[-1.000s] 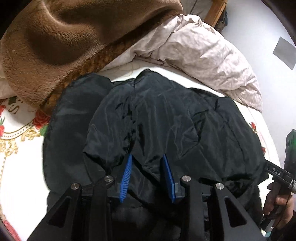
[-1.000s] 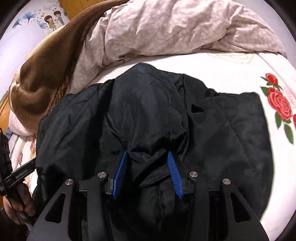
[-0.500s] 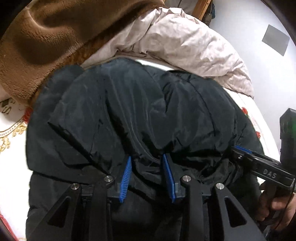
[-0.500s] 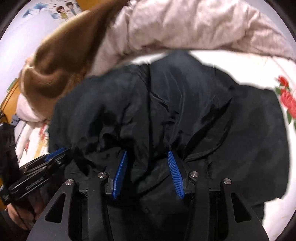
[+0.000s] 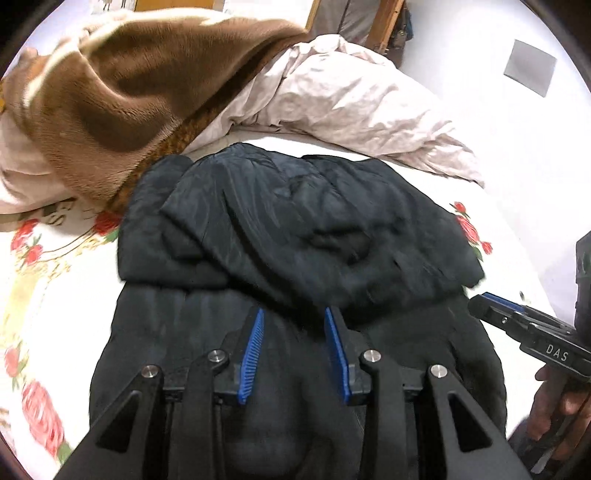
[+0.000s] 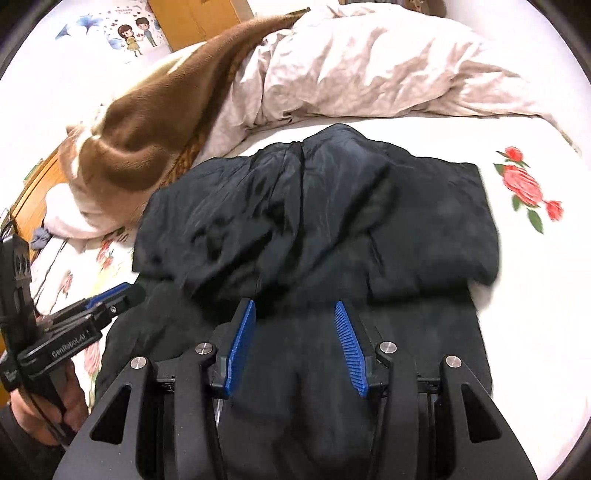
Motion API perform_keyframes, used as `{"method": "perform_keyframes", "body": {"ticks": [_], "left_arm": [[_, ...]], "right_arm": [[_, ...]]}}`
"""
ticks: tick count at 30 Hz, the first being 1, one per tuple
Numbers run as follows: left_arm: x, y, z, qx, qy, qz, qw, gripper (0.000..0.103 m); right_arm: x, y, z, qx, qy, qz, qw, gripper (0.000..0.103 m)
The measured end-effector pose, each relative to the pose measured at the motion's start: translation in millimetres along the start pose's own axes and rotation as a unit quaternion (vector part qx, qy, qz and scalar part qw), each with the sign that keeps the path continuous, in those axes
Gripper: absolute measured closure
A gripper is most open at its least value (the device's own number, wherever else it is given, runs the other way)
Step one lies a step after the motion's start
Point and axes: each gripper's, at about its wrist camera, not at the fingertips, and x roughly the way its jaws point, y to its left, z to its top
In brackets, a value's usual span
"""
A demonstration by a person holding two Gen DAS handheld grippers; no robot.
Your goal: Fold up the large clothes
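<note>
Bed: white sheet [image 5: 66,314] [image 6: 535,325] with red rose print carries everything we see.
Background: brown fleece blanket [image 5: 122,92] [image 6: 155,147] and a crumpled pale duvet [image 5: 351,107] [image 6: 369,62] heaped at the far side; we see a white wall with a cartoon couple sticker [image 6: 136,33] and a grey patch [image 5: 530,68].
Jacket: black jacket [image 5: 295,229] [image 6: 314,221] lies mid-bed, its far part doubled over onto the near part; the fold edge runs across just ahead of both sets of fingertips.
Jacket far edge: near the duvet, not touching it as far as we can tell; left corner sits beside the brown blanket.
Left hand-held gripper [image 5: 294,350] [image 6: 110,299]: jaws apart, nothing between the blue pads [image 5: 251,354], hovering over the near half of the jacket.
Right hand-held gripper [image 6: 295,347] [image 5: 495,306]: jaws apart, blue pads [image 6: 351,350] clear of the cloth, also over the near half.
Cross views: each gripper shows at the other's frame edge, at the jacket's side; we can't tell contact there.
Hands: person's left hand [image 6: 40,410] and right hand [image 5: 557,410] wrapped on the handles, partly cut off.
Blur: slight on the jacket's edges.
</note>
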Motion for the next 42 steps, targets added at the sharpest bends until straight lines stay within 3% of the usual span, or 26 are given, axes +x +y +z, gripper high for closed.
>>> {"method": "perform_keyframes", "body": {"ticks": [6, 9, 18, 25, 30, 37, 42], "left_arm": [[-67.0, -36.5, -47.8, 0.016, -0.005, 0.004, 0.9998, 0.066], [-94.8, -42.9, -71.8, 0.019, -0.007, 0.007, 0.9998, 0.061], [-119.8, -31.8, -110.0, 0.009, -0.005, 0.03, 0.9995, 0.058], [-120.1, -16.8, -121.9, 0.004, -0.008, 0.055, 0.9985, 0.053], [-110.1, 16.8, -125.8, -0.024, 0.004, 0.08, 0.9965, 0.05], [-82.1, 81.2, -133.0, -0.079, 0.043, 0.127, 0.9878, 0.048], [-55.5, 114.7, -144.5, -0.104, 0.081, 0.132, 0.9825, 0.045]], "right_arm": [[-69.1, -3.2, -57.7, 0.019, -0.013, -0.008, 1.0, 0.057], [-91.0, -2.9, -76.1, 0.017, -0.024, -0.015, 0.999, 0.057], [-121.0, -14.7, -121.2, 0.032, -0.033, -0.029, 0.999, 0.05], [-120.9, -31.3, -139.3, 0.042, -0.028, -0.043, 0.998, 0.047], [-110.1, -58.7, -147.4, 0.072, -0.017, -0.056, 0.996, 0.046], [-77.4, -110.6, -152.5, 0.129, 0.024, -0.075, 0.989, 0.045], [-58.0, -136.1, -162.7, 0.161, 0.057, -0.068, 0.983, 0.045]]}}
